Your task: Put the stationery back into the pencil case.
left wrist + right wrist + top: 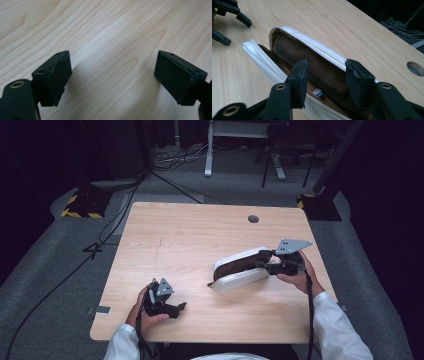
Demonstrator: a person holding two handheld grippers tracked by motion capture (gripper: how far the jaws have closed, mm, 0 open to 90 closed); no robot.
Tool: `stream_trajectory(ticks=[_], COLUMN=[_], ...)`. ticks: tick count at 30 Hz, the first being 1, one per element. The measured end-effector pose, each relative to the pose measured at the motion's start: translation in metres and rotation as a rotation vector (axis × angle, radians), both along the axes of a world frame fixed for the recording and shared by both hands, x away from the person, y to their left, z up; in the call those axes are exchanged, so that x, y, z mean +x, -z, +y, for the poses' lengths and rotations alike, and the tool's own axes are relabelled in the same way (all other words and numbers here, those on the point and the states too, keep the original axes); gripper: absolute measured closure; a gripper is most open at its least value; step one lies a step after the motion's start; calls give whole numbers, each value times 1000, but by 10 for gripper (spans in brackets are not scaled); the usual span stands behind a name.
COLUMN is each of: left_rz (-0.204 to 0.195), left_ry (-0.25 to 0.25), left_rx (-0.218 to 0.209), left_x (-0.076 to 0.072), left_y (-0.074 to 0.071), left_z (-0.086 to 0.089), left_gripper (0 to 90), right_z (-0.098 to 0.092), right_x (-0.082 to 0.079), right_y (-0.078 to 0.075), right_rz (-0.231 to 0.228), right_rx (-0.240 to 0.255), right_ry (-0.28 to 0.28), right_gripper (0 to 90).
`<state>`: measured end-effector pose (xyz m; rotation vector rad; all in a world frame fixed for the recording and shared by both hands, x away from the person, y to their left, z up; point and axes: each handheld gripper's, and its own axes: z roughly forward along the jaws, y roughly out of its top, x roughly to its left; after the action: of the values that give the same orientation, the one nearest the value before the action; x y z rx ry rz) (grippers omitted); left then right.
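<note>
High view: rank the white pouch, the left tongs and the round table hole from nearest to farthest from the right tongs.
1. White pouch, right at the right tongs, just to their left.
2. Round table hole, toward the far edge.
3. Left tongs, near-left part of the table.

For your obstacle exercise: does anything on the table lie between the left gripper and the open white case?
Nothing visible does. Bare table lies between the left gripper and the white case, whose far end sits at the right gripper.
</note>
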<state>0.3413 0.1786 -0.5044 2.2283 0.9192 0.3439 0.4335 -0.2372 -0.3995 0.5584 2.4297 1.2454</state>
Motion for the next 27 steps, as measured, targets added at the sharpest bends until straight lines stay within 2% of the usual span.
stream_trajectory(ticks=[8,11,15,27], left_rz=[0,3,3,4], left_ry=[-1,-1,0,1], left_rx=[-2,-4,-3,-3], left_x=[0,0,0,0], left_y=[0,0,0,0], left_z=[0,0,0,0], left_gripper=[149,147,145,143], right_z=[-7,-10,-14,-26], right_x=[-5,-8,-10,-23], right_y=[-4,-4,-5,-8], right_rz=[-3,-10,-8,-31], right_rx=[-48,-67,-65,-113], right_ry=[45,65,71,100], right_gripper=[369,346,326,307])
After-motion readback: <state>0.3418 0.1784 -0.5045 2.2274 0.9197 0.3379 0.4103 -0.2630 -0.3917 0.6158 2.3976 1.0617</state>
